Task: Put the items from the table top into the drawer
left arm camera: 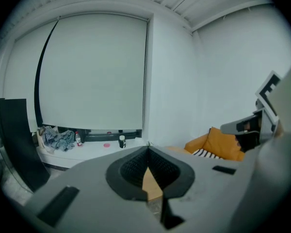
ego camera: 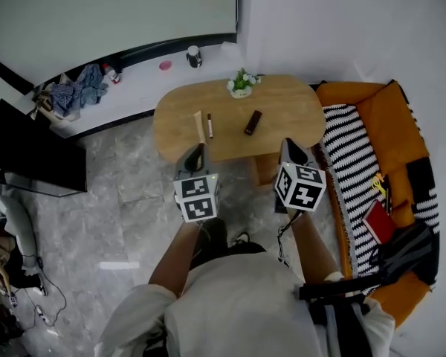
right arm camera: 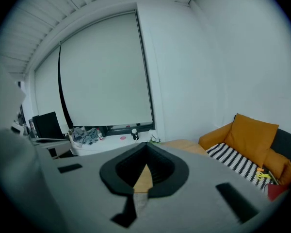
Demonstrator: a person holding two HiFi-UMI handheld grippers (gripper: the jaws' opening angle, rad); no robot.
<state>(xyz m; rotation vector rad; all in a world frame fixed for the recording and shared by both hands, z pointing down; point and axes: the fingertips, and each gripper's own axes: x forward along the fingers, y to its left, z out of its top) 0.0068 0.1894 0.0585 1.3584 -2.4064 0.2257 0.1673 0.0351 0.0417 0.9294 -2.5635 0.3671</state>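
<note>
evidently at the approach stage: left gripper and right gripper, both closed on nothing, hang at the near edge of the wooden table; pale strip, pen-like stick and dark bar lie on top, not in a drawer

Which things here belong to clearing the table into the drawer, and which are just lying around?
For the job: table, pen, dark bar, tan strip, small plant.
Lying about: red book on the sofa; cup, pink disc and heap of clothes on the window ledge.
</note>
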